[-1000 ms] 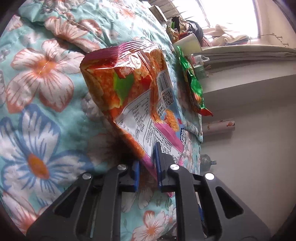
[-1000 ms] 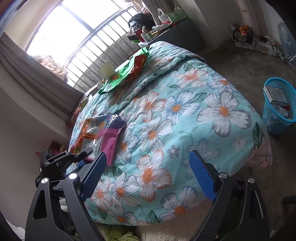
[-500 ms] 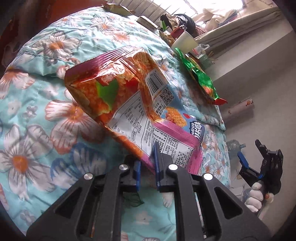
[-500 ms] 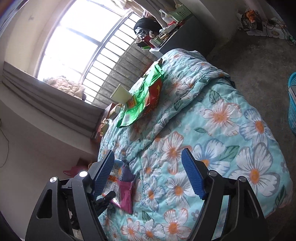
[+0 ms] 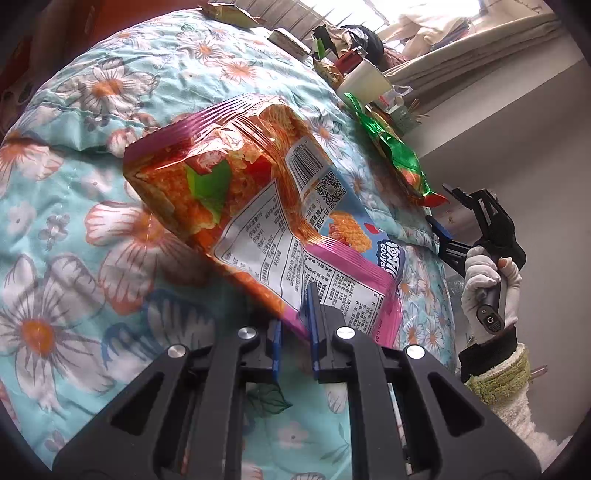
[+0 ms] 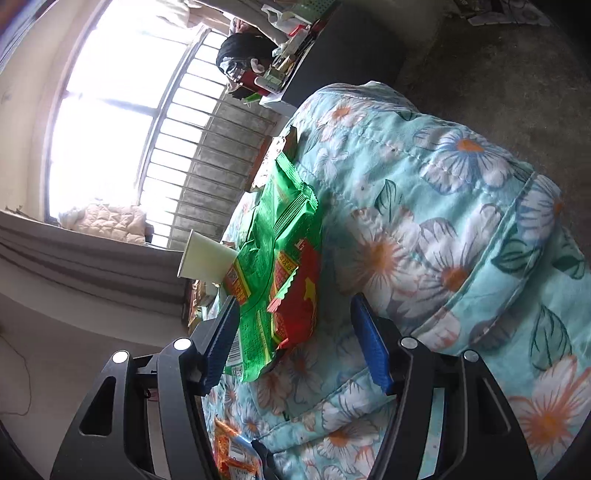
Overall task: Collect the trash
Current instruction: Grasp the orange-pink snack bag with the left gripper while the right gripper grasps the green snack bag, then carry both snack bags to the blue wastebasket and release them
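Note:
My left gripper (image 5: 295, 328) is shut on the pink edge of an orange and pink snack bag (image 5: 258, 206), held over the floral quilt (image 5: 74, 258). A green and red snack wrapper (image 6: 284, 280) lies on the quilt; in the right wrist view my right gripper (image 6: 295, 339) is open, its blue pads on either side of the wrapper's near end, close above it. The wrapper (image 5: 399, 158) and the right gripper (image 5: 454, 221) also show in the left wrist view. A corner of the orange bag (image 6: 232, 454) shows at the bottom of the right wrist view.
A white paper cup (image 6: 207, 260) lies beyond the green wrapper, near the window bars (image 6: 207, 155). More small wrappers (image 5: 229, 13) lie at the quilt's far edge. A cluttered dark cabinet (image 6: 343, 51) stands by the bed. Bare floor (image 6: 517, 74) lies to the right.
My right gripper has moved across the bed to the green wrapper and now straddles its near end. My left gripper still holds the orange bag, drawn back a little.

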`<state>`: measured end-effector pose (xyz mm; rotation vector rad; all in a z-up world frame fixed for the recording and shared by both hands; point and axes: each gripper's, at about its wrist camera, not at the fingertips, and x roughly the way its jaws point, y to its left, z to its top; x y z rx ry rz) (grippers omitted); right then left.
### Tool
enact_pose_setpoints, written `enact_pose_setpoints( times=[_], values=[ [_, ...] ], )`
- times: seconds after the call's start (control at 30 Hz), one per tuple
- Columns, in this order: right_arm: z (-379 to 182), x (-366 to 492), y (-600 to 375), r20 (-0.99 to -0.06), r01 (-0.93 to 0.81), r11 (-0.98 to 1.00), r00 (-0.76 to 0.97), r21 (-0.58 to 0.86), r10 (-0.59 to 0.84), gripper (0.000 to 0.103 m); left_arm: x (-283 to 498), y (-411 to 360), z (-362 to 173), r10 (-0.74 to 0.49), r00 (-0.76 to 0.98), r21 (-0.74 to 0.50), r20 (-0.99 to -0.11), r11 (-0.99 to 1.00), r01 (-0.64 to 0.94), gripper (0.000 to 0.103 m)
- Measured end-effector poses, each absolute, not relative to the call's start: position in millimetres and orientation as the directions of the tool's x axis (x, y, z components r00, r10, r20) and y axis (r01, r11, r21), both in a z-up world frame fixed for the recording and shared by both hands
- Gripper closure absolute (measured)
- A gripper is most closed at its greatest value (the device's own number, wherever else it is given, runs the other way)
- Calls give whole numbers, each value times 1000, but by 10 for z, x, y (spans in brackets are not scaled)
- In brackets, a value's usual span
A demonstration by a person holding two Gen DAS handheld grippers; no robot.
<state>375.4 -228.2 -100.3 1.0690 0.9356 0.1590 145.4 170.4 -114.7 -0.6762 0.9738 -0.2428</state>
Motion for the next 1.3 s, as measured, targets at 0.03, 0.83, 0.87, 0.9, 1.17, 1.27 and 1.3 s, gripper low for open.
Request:
enact_pose_setpoints(
  times=[0.03,0.83,0.87,0.9,1.17,1.27,1.3],
  values=[
    [-1065,3832,-2287,-580,324,499,614,804,536,41,1453,1703,-1145,-479,555,-627,-680,773,-102,93],
    [-732,3135,-2538,-365,158,357,673,920,643,89,1448,1630,-980,-459,571,-604,-680,793,-81,97],
    [-706,3030,-2611,-346,151,340,688,928,639,89,1444,1635,-941,-463,577,-606,-673,792,-73,97],
    [-684,2922,-2686,-326,144,322,701,936,634,89,1441,1637,-900,-468,582,-612,-665,788,-65,98],
    [-569,2063,-3282,-192,93,200,804,975,562,89,1440,1538,-479,-519,623,-639,-586,768,40,102],
    [-571,1747,-3511,-157,80,169,844,982,512,89,1464,1424,-336,-548,620,-645,-562,759,86,103],
    [-580,1640,-3585,-151,80,162,857,984,492,89,1474,1372,-295,-556,618,-645,-556,758,101,103]
  ],
)
